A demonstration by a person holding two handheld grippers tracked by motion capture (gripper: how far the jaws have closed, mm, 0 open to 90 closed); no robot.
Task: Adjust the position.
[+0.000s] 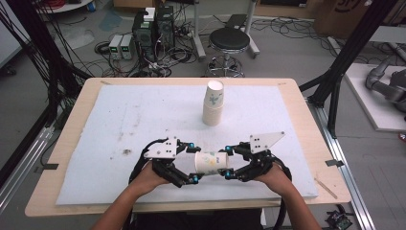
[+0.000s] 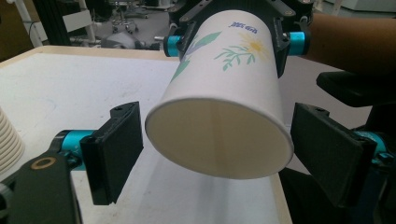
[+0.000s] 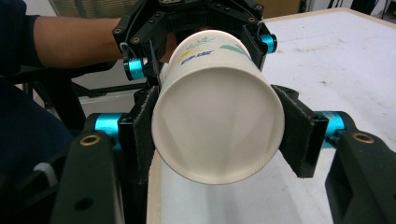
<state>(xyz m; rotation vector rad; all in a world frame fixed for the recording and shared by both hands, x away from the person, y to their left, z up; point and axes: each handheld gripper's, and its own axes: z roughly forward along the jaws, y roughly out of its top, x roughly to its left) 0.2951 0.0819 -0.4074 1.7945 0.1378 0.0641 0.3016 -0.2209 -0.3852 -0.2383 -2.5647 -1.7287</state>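
Paper cup [image 1: 211, 162], printed with flowers, lies on its side low in the centre of my high view, off the table [image 1: 72, 191]. My right gripper [image 1: 226, 163] clamps its base end. My left gripper [image 1: 196, 164] straddles the rim, pads clear. A cup stack [image 1: 213, 103] stands above centre.

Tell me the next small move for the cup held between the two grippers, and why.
Probably close the left gripper onto the paper cup. Its fingers flank the cup's open rim with gaps on both sides, while the right gripper already clamps the base, so the cup hangs from one end.
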